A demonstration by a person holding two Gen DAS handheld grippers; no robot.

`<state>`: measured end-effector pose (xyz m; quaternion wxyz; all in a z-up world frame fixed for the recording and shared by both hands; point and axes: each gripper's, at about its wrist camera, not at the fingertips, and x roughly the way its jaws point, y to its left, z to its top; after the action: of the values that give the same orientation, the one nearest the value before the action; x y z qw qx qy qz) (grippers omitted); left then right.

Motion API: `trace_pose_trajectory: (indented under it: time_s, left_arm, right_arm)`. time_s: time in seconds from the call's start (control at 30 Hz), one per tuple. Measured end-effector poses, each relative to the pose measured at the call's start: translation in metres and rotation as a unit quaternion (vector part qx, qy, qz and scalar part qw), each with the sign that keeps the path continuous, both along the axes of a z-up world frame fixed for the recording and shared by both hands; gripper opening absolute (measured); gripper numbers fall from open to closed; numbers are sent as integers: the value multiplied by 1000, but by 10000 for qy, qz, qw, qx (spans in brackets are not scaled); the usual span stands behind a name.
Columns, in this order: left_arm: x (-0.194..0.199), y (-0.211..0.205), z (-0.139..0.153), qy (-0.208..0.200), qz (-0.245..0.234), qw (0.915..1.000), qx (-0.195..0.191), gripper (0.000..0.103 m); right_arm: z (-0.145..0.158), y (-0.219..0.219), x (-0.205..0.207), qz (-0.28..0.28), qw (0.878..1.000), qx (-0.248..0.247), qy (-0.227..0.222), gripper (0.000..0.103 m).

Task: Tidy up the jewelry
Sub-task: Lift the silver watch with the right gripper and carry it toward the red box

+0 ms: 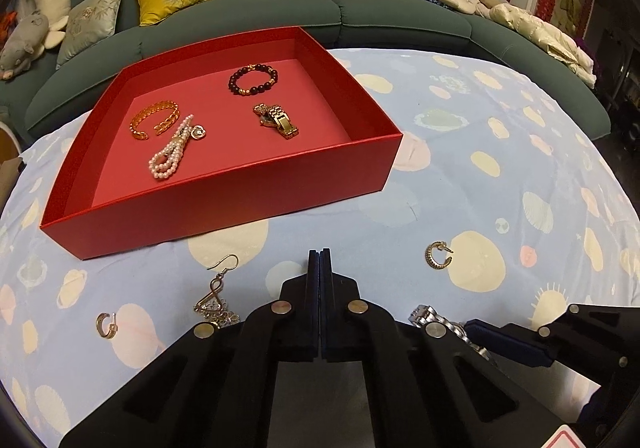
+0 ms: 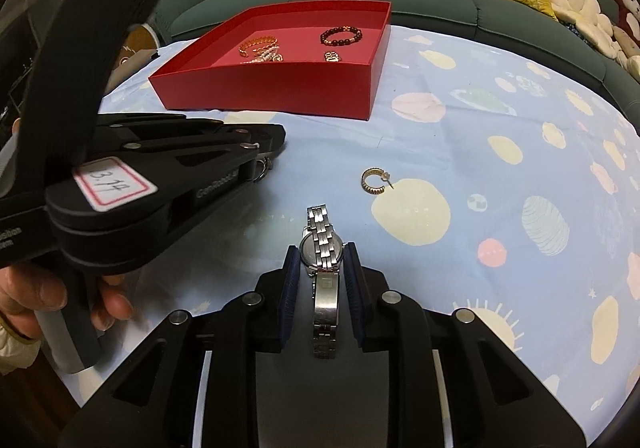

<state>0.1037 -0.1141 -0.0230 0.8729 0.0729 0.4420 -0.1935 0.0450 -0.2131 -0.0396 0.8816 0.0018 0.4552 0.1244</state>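
My left gripper (image 1: 320,253) is shut with nothing between its jaws, hovering over the cloth just in front of the red box (image 1: 224,200). A dangling earring (image 1: 216,288) and a gold hoop earring (image 1: 107,324) lie to its left, and another hoop earring (image 1: 438,254) lies to its right. The box holds a gold bangle (image 1: 154,120), a pearl bracelet (image 1: 170,154), a dark bead bracelet (image 1: 253,79) and a gold watch (image 1: 277,121). My right gripper (image 2: 322,250) has its blue pads against both sides of a silver watch (image 2: 320,240) on the cloth.
The table is covered by a light blue patterned cloth (image 2: 460,128). A green sofa (image 1: 360,12) with cushions and plush toys runs behind it. A person's hand (image 2: 36,296) holds the left gripper (image 2: 276,140) at the left of the right wrist view.
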Motion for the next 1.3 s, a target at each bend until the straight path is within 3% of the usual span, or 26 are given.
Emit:
trace_pose_trajectory:
  time_s: [0.1, 0.17, 0.47, 0.5, 0.53, 0.57, 0.63, 0.73, 1.0, 1.3]
  left_arm:
    - [-7, 5, 12, -61, 0, 10000, -41, 0]
    - [-12, 10, 19, -81, 8, 9999, -64, 0]
    - [-31, 46, 35, 47, 239, 9995, -218, 0]
    - [-33, 50, 36, 65, 264, 9994, -232, 0]
    - [-35, 54, 35, 85, 296, 9992, -263, 0]
    - [-36, 58, 35, 110, 339, 9989, -307, 0]
    - [-38, 64, 34, 168, 413, 9983, -380, 0]
    - [-38, 67, 31, 225, 417, 9979, -432, 0]
    - [-41, 68, 32, 236, 342, 9980, -469, 0]
    - [-40, 73, 42, 159, 366, 9974, -601, 0]
  right_arm:
    - [1, 2, 0, 6, 10000, -67, -55, 20]
    - [4, 2, -1, -13, 10000, 8, -95, 10]
    - [11, 7, 4, 74, 9999, 51, -90, 10]
    - [10, 8, 4, 55, 9999, 4, -94, 19]
    - [8, 9, 4, 24, 9999, -58, -113, 43]
    - [8, 10, 3, -1, 9998, -92, -172, 49]
    - [5, 14, 5, 31, 9997, -169, -167, 45]
    - [-1, 16, 8, 21, 9997, -206, -131, 25]
    - [3, 16, 8, -39, 9996, -167, -224, 24]
    - [32, 20, 8, -35, 9986, 68, -518, 24]
